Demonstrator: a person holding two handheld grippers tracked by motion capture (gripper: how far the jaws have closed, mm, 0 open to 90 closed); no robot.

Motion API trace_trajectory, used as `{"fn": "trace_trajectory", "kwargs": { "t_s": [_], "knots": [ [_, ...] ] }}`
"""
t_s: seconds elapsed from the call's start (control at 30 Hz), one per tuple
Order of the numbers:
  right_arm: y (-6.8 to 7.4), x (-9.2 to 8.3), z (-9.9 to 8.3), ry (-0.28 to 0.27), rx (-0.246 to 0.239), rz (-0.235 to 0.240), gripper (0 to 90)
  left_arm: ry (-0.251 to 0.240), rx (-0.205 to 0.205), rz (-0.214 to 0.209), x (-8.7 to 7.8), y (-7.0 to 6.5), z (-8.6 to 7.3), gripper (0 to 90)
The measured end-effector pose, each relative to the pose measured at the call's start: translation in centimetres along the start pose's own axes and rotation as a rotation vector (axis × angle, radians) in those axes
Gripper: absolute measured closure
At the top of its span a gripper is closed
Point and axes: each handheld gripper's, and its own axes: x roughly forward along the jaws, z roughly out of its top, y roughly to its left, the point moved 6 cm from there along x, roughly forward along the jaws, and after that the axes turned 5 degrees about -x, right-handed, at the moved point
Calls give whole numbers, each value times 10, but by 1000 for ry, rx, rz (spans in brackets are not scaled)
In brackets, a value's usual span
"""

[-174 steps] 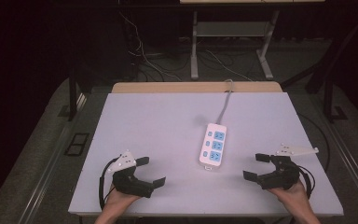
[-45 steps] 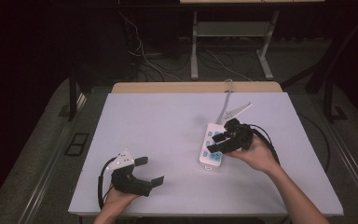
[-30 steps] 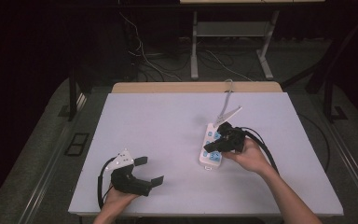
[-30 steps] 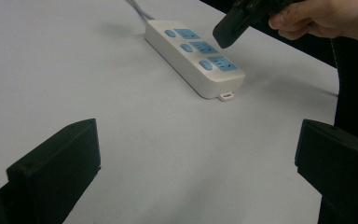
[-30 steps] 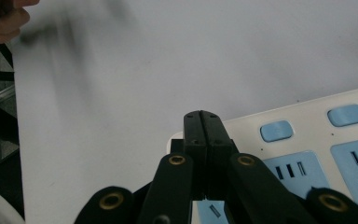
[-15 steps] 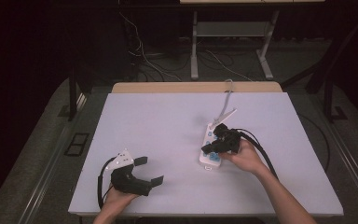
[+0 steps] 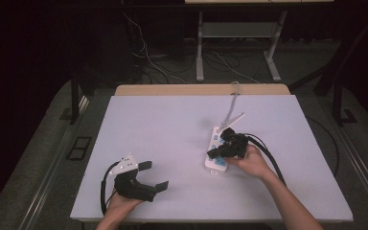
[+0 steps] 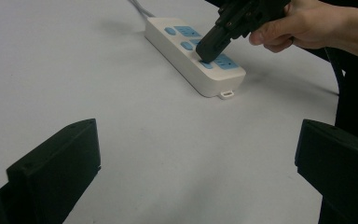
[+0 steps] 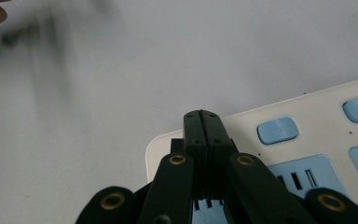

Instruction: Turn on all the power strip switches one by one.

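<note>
One power strip (image 7: 217, 151) (white, blue sockets), two grippers, one table (image 7: 172, 129).

Left hand (image 7: 120, 201): I am resting it near the table's (image 7: 172, 129) near edge, toward its left corner, forearm coming in from below.
Left gripper (image 7: 154, 176): I am keeping its jaws spread wide, pointing across the table.
Right hand (image 7: 250, 160): I am reaching it over the table's middle-right, arm stretched forward.
Right gripper (image 7: 212, 154): I am holding its jaws pressed together, tips angled down toward the table.
</note>
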Motion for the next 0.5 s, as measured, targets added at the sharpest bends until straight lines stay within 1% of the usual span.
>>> {"fn": "trace_trajectory", "kwargs": {
  "t_s": [0.17,0.33,0.43,0.5],
  "knots": [
    [0,1,0,2,-9,-2,900,2,-2,0,1,-1,0,0],
    [3,2,0,12,-45,-36,900,6,1,-3,1,-2,-1,0],
    [2,1,0,11,-41,-28,900,5,-2,-1,1,-1,-1,0],
    [2,1,0,22,-44,-29,900,3,-4,1,1,0,-1,0]
  ]
}}
